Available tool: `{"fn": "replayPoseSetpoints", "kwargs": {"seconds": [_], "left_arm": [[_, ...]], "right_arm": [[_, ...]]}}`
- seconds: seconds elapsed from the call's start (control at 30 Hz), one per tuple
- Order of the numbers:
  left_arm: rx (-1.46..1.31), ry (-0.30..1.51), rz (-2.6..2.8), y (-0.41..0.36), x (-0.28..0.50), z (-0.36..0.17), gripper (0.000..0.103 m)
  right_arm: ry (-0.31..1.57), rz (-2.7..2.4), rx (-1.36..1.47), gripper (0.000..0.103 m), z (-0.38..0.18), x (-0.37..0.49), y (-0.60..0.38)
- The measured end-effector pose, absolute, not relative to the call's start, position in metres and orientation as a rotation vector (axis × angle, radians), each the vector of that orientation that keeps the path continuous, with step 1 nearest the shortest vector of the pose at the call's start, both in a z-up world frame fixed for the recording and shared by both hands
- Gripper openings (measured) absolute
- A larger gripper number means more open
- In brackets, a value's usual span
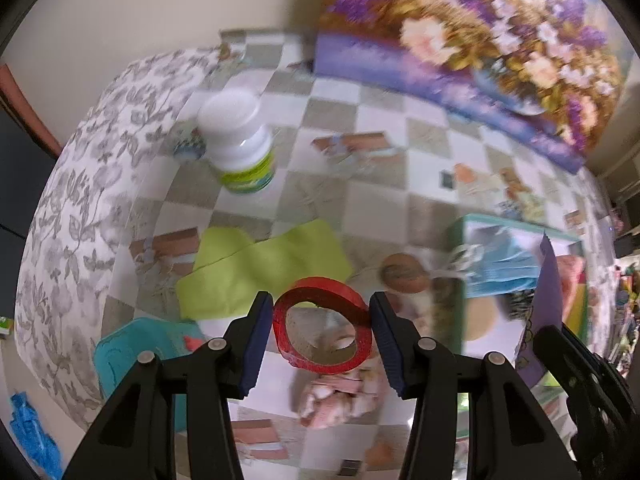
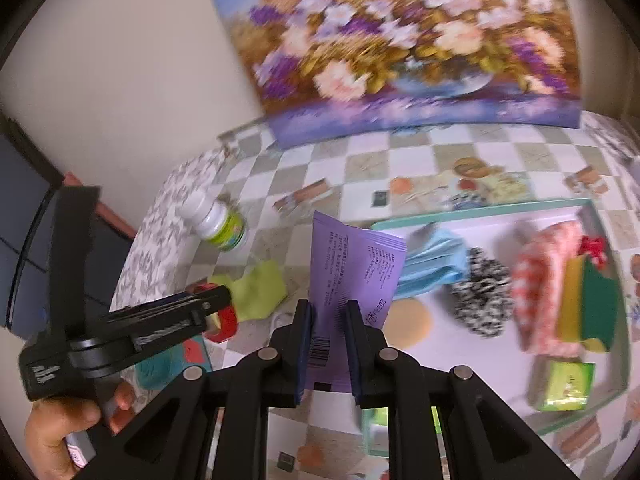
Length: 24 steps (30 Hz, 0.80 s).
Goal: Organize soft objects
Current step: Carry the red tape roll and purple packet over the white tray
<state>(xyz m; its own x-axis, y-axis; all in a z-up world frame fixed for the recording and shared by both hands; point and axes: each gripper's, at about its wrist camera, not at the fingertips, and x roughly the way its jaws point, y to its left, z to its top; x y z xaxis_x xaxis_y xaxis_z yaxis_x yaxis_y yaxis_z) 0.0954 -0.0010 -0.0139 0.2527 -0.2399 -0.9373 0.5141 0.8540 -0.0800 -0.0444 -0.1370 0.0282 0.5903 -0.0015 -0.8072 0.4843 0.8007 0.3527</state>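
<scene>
Jaws of the left gripper [image 1: 322, 322] bracket a red tape roll [image 1: 323, 326], blue pads at or very near its two sides; contact cannot be told through the blur. Right gripper [image 2: 329, 344] is clamped on a flat purple sachet [image 2: 352, 276], printed text and barcode on its smooth film, standing upright from the pads.

Near edge of the table [image 1: 360, 120], left wrist view: a teal plastic lid or box [image 1: 120, 356] at the near left, glossy checkered oilcloth under the roll, which is a rigid ring with a cardboard core. Beyond it lies a lime-green cloth [image 1: 260, 268], soft and creased. Further back, toward the left edge, a white plastic bottle [image 1: 240, 140] with a green label stands upright.

Right wrist view alone shows the shallow white tray [image 2: 496, 208] with a teal rim, on the right side, holding a blue pleated mask [image 2: 432, 264], a black-and-white fuzzy scrunchie [image 2: 484, 296], a red-checked fabric [image 2: 540, 292], a yellow-green sponge [image 2: 588, 308] and a green packet [image 2: 568, 384].

Far edge: a floral canvas [image 2: 400, 40] leans against the wall.
</scene>
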Motion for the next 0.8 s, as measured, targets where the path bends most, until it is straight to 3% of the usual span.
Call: {"fn": "replayPoseSetpoints", "kwargs": {"seconds": [0.33,0.8], "left_arm": [[0.277,1.12,-0.635,-0.041,0.05,0.024,0.052],[0.407,1.184,-0.772,-0.112,-0.014,-0.009,0.052]], "right_arm": [[0.867,-0.454,0.596,0.018,0.041,-0.098,-0.186],[0.933,-0.554,0.624,0.018,0.02,-0.136,-0.224]]}}
